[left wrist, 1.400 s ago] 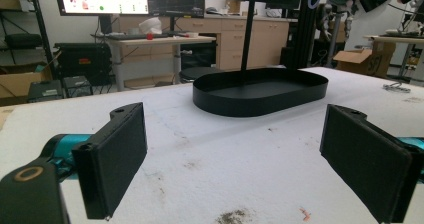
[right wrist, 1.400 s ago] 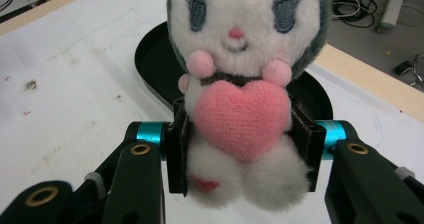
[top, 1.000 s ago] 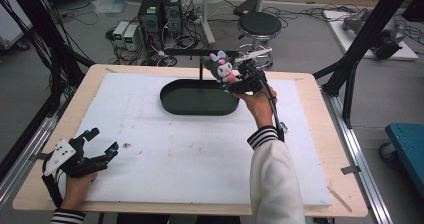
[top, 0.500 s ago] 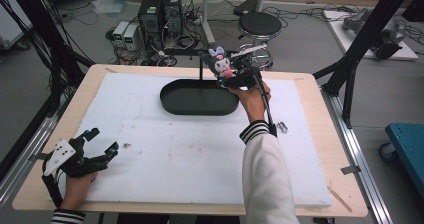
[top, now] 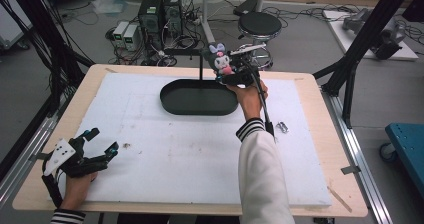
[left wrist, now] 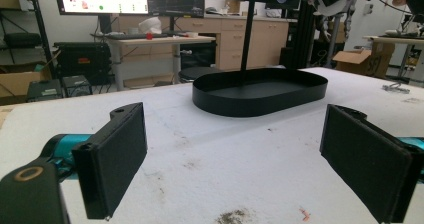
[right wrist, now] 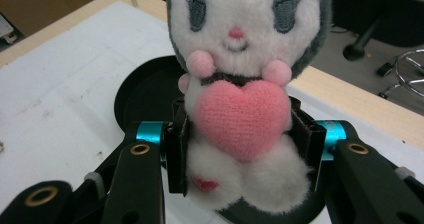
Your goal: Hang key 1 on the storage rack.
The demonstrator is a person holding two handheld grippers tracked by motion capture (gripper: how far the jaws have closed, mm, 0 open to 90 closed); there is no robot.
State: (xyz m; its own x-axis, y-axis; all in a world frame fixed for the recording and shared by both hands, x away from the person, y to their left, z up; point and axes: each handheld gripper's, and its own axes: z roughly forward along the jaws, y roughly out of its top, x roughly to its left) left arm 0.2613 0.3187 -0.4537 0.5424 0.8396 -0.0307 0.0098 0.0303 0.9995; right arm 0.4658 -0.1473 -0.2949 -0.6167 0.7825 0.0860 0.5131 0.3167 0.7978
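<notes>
Clamping the plush toy [right wrist: 243, 109] by its body, your right gripper [top: 234, 73] holds it in the air just past the right end of the black oval tray [top: 198, 98]. Your left gripper [top: 97, 145] rests at the table's [top: 310, 91] near-left corner, jaws spread wide with nothing between them.

plush toy's [right wrist: 245, 94] ears cut off

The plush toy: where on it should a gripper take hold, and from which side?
Around the soft waist of the plush toy, from behind, one pad on each flank, as the right gripper does: the body is narrowest there, below the wide head, and squashes.
</notes>
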